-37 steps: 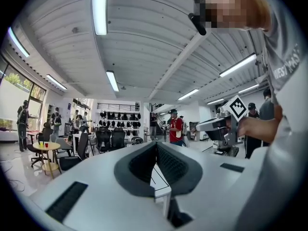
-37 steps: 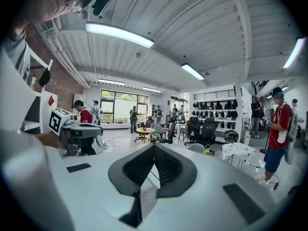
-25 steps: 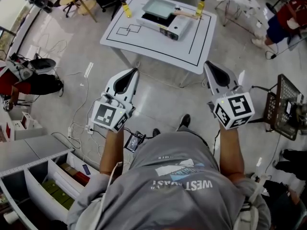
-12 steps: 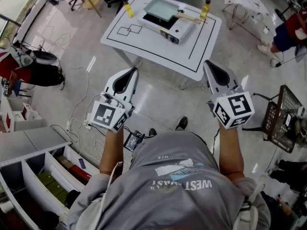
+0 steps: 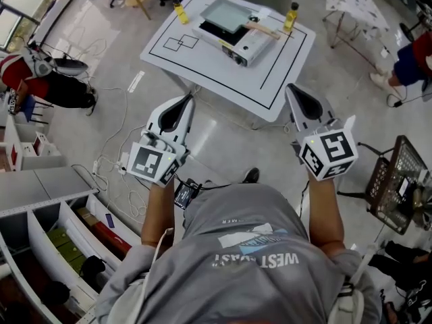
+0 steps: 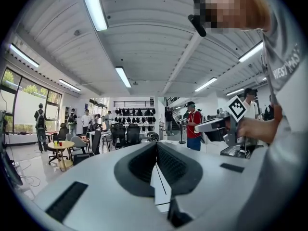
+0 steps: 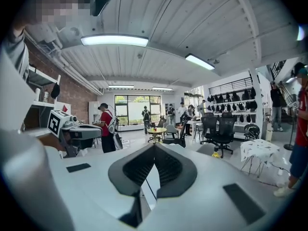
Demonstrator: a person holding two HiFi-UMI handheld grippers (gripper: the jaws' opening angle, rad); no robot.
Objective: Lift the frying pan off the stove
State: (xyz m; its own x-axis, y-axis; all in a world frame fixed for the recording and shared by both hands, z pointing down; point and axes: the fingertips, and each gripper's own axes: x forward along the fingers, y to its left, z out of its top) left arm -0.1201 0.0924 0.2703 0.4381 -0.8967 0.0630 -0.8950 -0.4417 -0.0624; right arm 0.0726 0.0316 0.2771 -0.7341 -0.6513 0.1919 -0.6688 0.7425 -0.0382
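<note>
The square grey frying pan (image 5: 228,13) with a wooden handle (image 5: 260,29) sits on a portable stove (image 5: 236,39) on the white table (image 5: 202,69) ahead of me. Both grippers are held in the air well short of the table, pointing toward it. My left gripper (image 5: 188,98) is shut with nothing in it, its ribbed pads meeting (image 6: 156,144). My right gripper (image 5: 290,88) is likewise shut and empty (image 7: 154,146). Each gripper view looks out across the room; neither shows the pan.
Two yellow bottles (image 5: 179,11) (image 5: 290,15) stand on the table beside the stove. Cables (image 5: 118,164) lie on the floor at left, by open shelving (image 5: 47,228). A wire basket (image 5: 398,181) stands at right. Other people are around the room.
The table with the stove has come slightly closer and shifted in the head view. Both grippers keep the same shut pose in front of me.
</note>
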